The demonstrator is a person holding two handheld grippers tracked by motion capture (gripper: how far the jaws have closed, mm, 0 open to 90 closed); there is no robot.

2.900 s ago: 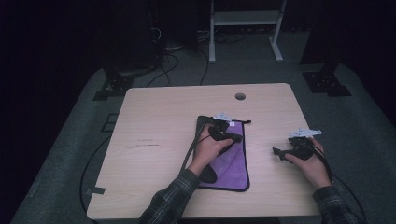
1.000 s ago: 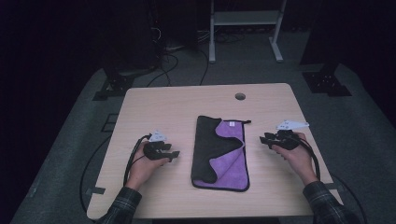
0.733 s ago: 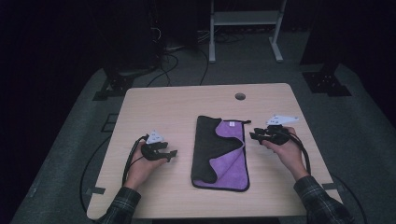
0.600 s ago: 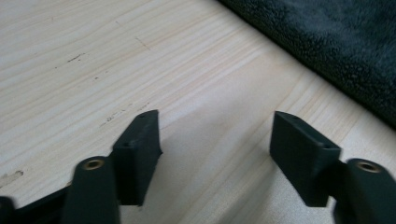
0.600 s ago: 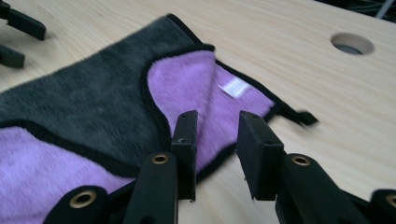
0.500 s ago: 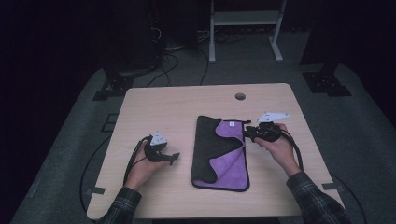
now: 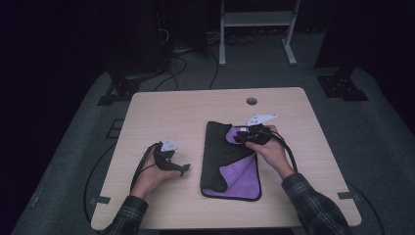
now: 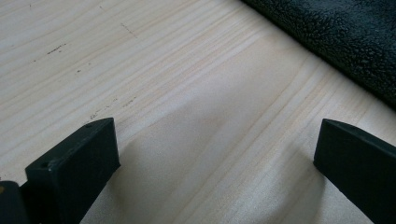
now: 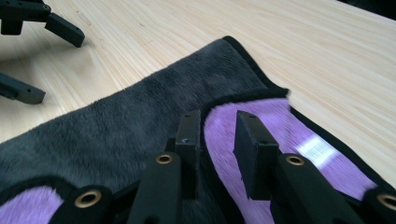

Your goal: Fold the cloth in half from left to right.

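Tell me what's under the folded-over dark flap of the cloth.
The dark flap covers the cloth's purple side; purple shows beside its edge. Whatever else lies beneath is hidden.

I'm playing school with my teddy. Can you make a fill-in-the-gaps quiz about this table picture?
1. The soft cloth on the pale wooden table is dark grey on one side and ____ on the other.
2. The left gripper rests on bare wood with its jaws wide ____.
3. The right gripper hovers over the cloth's ____ end, away from the person.
4. The tabletop has a small round ____ by its far edge.

Missing words: purple; open; far; hole
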